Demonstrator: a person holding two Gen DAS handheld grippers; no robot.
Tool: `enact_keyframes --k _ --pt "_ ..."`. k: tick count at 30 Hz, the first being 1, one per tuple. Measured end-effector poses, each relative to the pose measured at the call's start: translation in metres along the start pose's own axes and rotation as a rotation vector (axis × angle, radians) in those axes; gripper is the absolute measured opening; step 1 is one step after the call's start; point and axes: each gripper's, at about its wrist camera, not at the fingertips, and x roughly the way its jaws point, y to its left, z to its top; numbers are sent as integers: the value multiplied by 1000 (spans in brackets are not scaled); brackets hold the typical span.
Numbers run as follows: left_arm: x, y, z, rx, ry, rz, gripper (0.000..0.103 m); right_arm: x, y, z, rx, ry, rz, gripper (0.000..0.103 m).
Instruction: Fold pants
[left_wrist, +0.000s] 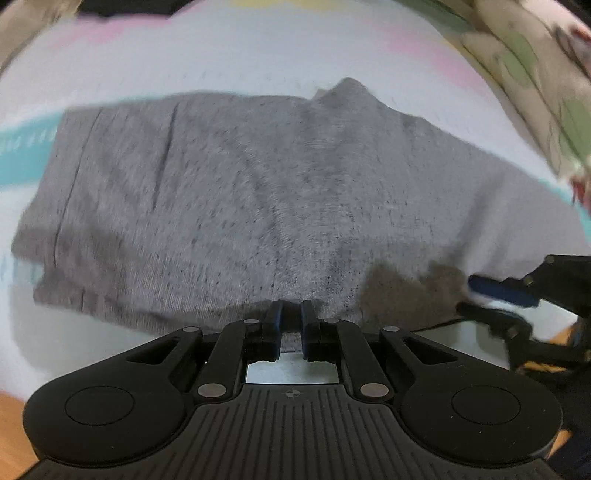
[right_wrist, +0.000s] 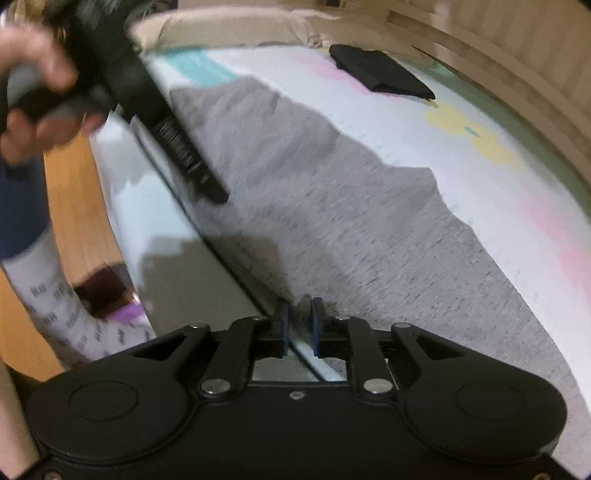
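Grey heathered pants (left_wrist: 236, 192), folded, creased

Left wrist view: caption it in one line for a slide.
Left gripper shut on the near edge of grey pants spread on a pastel sheet; right gripper at the edge beside it.

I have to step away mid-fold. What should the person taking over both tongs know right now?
Left tongs: shut on the near edge of the grey pants.
Right tongs: narrowly apart at the near edge of the bed, over the pants' edge; the blurred view shows no grip.
Pants: spread across the pastel sheet, still long, with a fold line near one end.
Black folded garment: at the far side of the bed.
Done: pants laid out, one edge pinched.
Left: get the right side gripped, fold over, flatten.
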Motion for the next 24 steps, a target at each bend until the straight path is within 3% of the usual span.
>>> enact_keyframes --k 4,7,12,15,17,24 --pt "-22 13 14 -101 -81 -61 10 -17 -47 15 189 -59 35 31" --pt "-35 11 34 -109 -191 -11 10 -16 -82 28 326 -92 20 49" --pt "-22 3 67 -104 -274 78 10 15 -127 52 455 -87 -34 50" --pt "0 8 71 -108 -265 142 10 41 -145 64 506 -67 -52 50" --pt "20 17 69 -155 -186 174 9 58 -154 71 536 -55 -55 50" --pt "17 29 56 -196 -212 131 9 105 -175 93 571 -46 -6 61"
